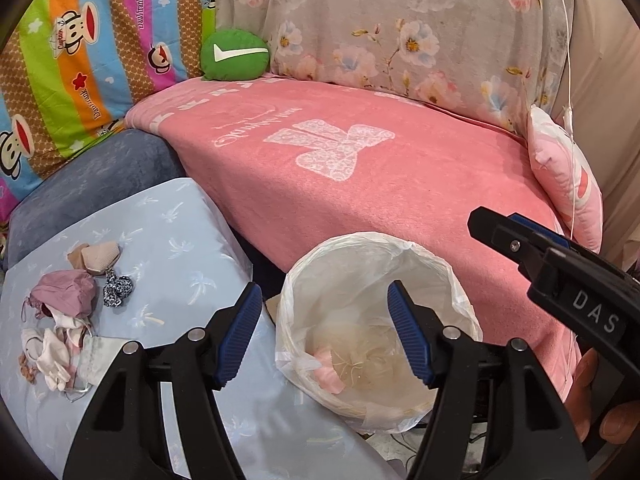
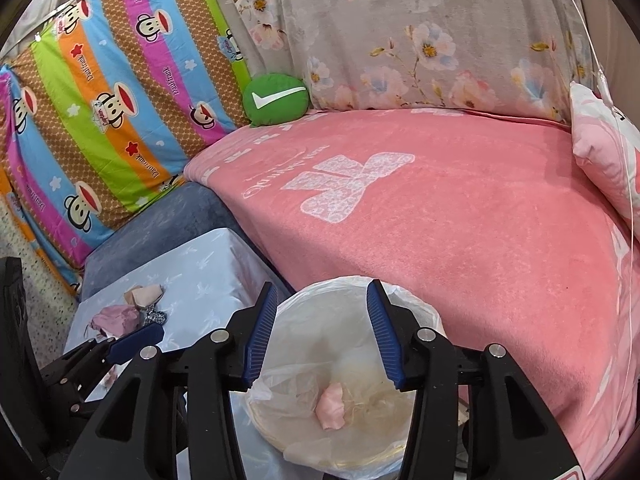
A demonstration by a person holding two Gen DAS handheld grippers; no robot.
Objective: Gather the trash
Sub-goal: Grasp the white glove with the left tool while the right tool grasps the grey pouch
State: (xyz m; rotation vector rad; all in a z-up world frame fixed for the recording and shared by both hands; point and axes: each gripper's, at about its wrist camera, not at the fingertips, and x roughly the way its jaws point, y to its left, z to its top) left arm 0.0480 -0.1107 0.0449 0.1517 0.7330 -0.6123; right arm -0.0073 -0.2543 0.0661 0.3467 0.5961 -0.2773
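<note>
A bin lined with a white plastic bag (image 1: 460,304) stands between the pale blue table and the pink bed; it also shows in the right wrist view (image 2: 420,316). A crumpled pink piece (image 2: 331,406) lies inside it, also seen in the left wrist view (image 1: 329,372). A pile of trash, masks and crumpled bits (image 1: 68,316), lies on the pale blue tablecloth (image 1: 168,240), left of my left gripper (image 1: 324,336), which is open and empty over the bin's left rim. My right gripper (image 2: 322,332) is open and empty above the bin. The pile also shows in the right wrist view (image 2: 120,316).
A pink blanket (image 1: 360,184) covers the bed behind the bin. A green round cushion (image 1: 234,54) and a small pink pillow (image 1: 568,176) lie on it. Colourful and floral sheets hang behind. A blue-grey stool (image 1: 92,180) stands behind the table.
</note>
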